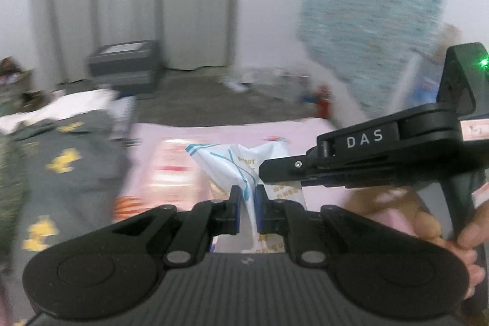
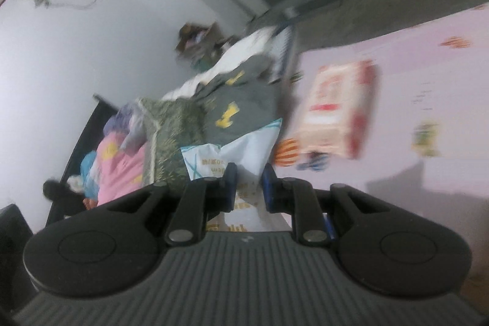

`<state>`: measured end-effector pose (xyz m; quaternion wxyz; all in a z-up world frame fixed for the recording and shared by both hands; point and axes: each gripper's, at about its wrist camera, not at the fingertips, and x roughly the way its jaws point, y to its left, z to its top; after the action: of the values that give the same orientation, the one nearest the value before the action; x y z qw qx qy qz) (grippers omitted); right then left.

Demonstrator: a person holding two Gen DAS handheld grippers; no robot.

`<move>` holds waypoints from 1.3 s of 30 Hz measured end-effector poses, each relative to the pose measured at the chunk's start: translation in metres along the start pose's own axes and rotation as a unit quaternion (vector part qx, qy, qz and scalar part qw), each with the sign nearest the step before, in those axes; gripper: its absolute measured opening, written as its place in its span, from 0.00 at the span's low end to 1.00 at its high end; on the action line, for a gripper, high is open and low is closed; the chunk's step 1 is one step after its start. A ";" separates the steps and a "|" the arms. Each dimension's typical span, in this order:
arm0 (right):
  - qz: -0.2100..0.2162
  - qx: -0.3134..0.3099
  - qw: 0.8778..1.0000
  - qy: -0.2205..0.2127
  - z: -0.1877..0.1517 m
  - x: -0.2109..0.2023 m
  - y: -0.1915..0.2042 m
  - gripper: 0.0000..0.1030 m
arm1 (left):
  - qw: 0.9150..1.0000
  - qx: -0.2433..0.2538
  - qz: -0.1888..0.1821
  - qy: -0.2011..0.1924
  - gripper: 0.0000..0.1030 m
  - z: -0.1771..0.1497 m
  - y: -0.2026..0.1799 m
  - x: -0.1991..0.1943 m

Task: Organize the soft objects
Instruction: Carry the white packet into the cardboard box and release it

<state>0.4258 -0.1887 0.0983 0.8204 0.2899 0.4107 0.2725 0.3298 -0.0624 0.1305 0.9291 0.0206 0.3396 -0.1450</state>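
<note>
We hold the left gripper clamped tight on a white pack; our right gripper pinches the same pack from the other side, its black body crossing the left view, our hand around its handle

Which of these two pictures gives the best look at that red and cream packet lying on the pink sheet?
The right wrist view: the red and cream packet shows whole there, though blurred, on the pink sheet. In the left wrist view the packet is partly hidden behind the white plastic bag that the left tool pinches.
</note>
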 end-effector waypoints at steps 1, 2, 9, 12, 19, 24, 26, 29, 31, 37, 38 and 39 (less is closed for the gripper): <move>-0.012 0.004 1.000 -0.011 -0.002 -0.024 -0.014 0.15 | 1.000 0.011 -0.014 0.001 0.10 0.000 -0.021 0.003; -0.024 0.007 1.000 -0.019 -0.006 -0.043 -0.026 0.15 | 0.999 0.020 -0.026 0.004 0.10 -0.002 -0.040 0.008; -0.124 0.067 0.988 -0.070 -0.030 -0.165 -0.132 0.14 | 0.990 0.087 -0.106 0.039 0.13 -0.020 -0.177 0.059; -0.162 0.087 0.980 -0.081 -0.041 -0.196 -0.170 0.12 | 0.985 0.105 -0.123 0.059 0.19 -0.031 -0.214 0.081; -0.252 0.081 0.961 -0.084 -0.054 -0.213 -0.236 0.10 | 0.983 0.104 -0.116 0.100 0.22 -0.043 -0.232 0.122; -0.304 0.033 0.949 -0.072 -0.044 -0.197 -0.258 0.10 | 0.987 0.087 -0.098 0.096 0.27 -0.041 -0.210 0.119; -0.330 0.005 0.942 -0.065 -0.039 -0.186 -0.261 0.10 | 0.989 0.081 -0.091 0.088 0.28 -0.038 -0.198 0.112; -0.358 -0.031 0.932 -0.051 -0.032 -0.176 -0.262 0.11 | 0.990 0.078 -0.083 0.081 0.29 -0.034 -0.186 0.107; -0.377 -0.051 0.924 -0.044 -0.029 -0.171 -0.260 0.12 | 0.991 0.075 -0.079 0.078 0.30 -0.034 -0.177 0.101; -0.381 -0.061 0.921 -0.054 -0.026 -0.174 -0.244 0.13 | 0.994 0.057 -0.072 0.065 0.37 -0.033 -0.149 0.082; -0.371 -0.057 0.925 -0.053 -0.027 -0.173 -0.242 0.13 | 0.994 0.054 -0.071 0.062 0.38 -0.034 -0.144 0.078; -0.361 -0.053 0.930 -0.049 -0.027 -0.171 -0.242 0.13 | 0.994 0.052 -0.069 0.060 0.39 -0.034 -0.140 0.075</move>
<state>0.3654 -0.4644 0.0041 0.8966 0.0908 0.4321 -0.0347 0.3234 -0.2109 0.0650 0.8926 0.0538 0.3870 -0.2248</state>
